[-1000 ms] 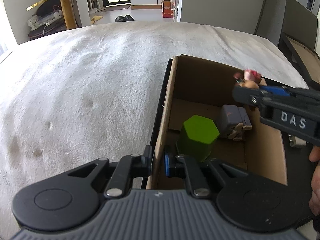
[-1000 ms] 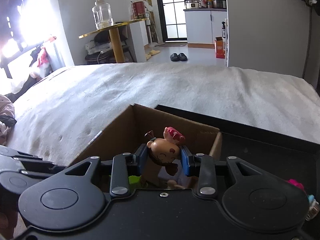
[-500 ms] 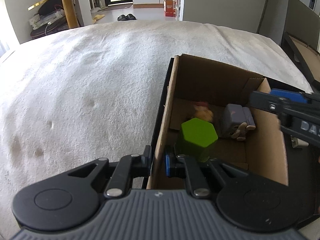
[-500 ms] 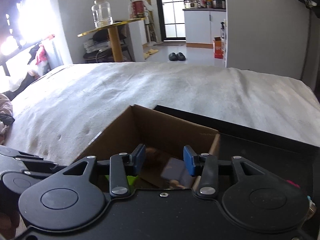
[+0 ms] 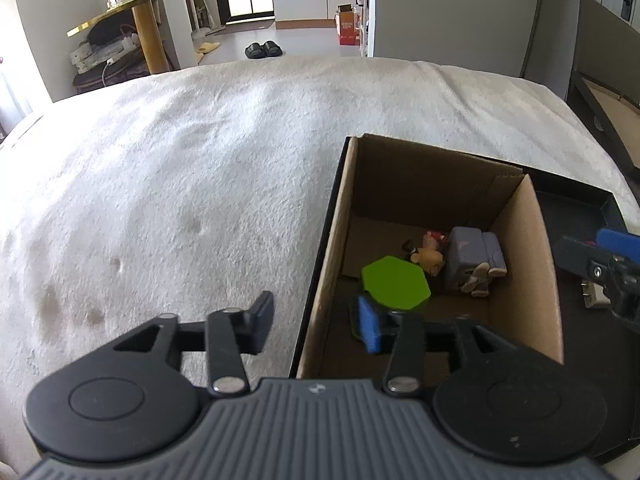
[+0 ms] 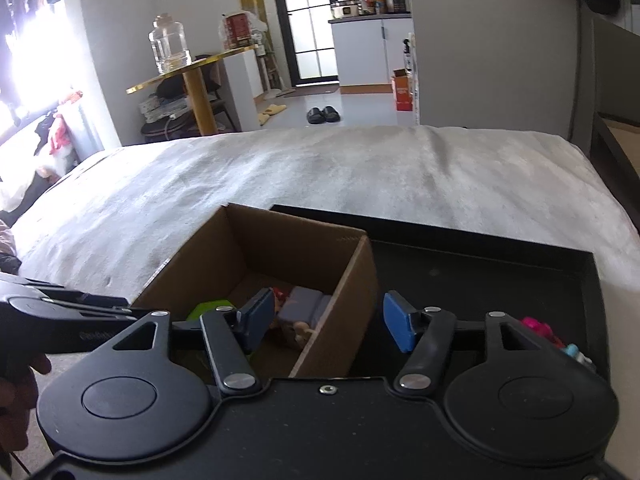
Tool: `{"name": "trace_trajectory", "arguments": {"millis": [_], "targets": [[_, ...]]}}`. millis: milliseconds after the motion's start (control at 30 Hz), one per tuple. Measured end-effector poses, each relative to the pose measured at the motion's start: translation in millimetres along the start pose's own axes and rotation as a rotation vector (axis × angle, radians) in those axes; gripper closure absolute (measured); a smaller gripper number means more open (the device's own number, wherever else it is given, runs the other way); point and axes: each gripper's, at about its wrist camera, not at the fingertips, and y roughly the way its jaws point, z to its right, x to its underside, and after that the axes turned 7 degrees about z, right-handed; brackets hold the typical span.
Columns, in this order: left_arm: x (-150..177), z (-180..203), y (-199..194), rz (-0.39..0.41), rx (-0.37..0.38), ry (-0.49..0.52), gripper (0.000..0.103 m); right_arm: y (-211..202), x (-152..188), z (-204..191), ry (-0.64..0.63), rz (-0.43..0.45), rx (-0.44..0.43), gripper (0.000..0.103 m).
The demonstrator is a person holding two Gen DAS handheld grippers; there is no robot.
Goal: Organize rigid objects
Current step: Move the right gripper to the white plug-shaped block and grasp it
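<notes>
An open cardboard box (image 5: 532,264) stands on the left end of a black tray (image 6: 480,272). Inside lie a green hexagonal block (image 5: 394,284), a small doll figure (image 5: 428,250) and a grey blocky toy (image 5: 468,256). My left gripper (image 5: 316,326) straddles the box's left wall. Its jaws are opening and the pads stand clear of the cardboard. My right gripper (image 6: 326,322) hovers over the box's near right corner, jaws opening and holding nothing. The box's right wall (image 6: 348,300) lies below the gap. In the left wrist view only one right finger (image 5: 588,258) shows.
The tray and box rest on a white blanket (image 5: 180,180) over a bed. Small pink and blue toys (image 6: 538,328) lie at the tray's right end, and a small pale piece (image 5: 592,296) lies on the tray beside the box. A person's hand (image 6: 16,380) holds the left gripper.
The right gripper opened and dropped the doll into the box, then drew away to the right. The left gripper, shut on the box's left wall, has opened off it.
</notes>
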Motion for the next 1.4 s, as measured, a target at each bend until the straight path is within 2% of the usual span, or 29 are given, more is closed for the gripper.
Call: {"name": "trace_trajectory", "arguments": {"millis": [33,333,633,933,967,1033,1133,1233,1400], "targets": [[-0.2,1.6,-1.0,0.006,0.001,0.004,0.050,-0.8,0.4,2.1,0.004,-0.001,0.010,0.037],[-1.6,12.2,-1.2,-0.002,-0.025,0.031,0.046,-15.0,2.8,22.6,0.014,0.021,0.090,0.016],[-2.5,24.2,-9.7,0.024,-0.017,0.064,0.046,-24.7,9.2,44.1,0.029,0.018,0.137,0.014],[-7.4,33.2,-6.0,-0.001,-0.031,0.066,0.045,-30.5,22.2,68.3,0.052,0.005,0.196,0.014],[-7.5,33.4,-4.6,-0.010,-0.034,0.061,0.043,-30.8,24.0,71.2,0.057,0.006,0.196,0.014],[-7.7,34.1,-3.2,-0.020,-0.041,0.054,0.031,-31.2,27.3,76.3,0.068,0.001,0.196,0.014],[-7.6,39.7,-4.6,-0.008,-0.052,0.072,0.019,-30.3,34.0,86.5,0.103,-0.017,0.197,0.009],[-7.3,43.8,-5.1,-0.001,-0.063,0.091,0.014,-28.5,41.1,94.5,0.124,-0.027,0.200,0.008],[-7.5,47.6,-1.8,-0.014,-0.070,0.101,0.012,-19.2,50.3,104.1,0.142,-0.056,0.219,0.008]]}}
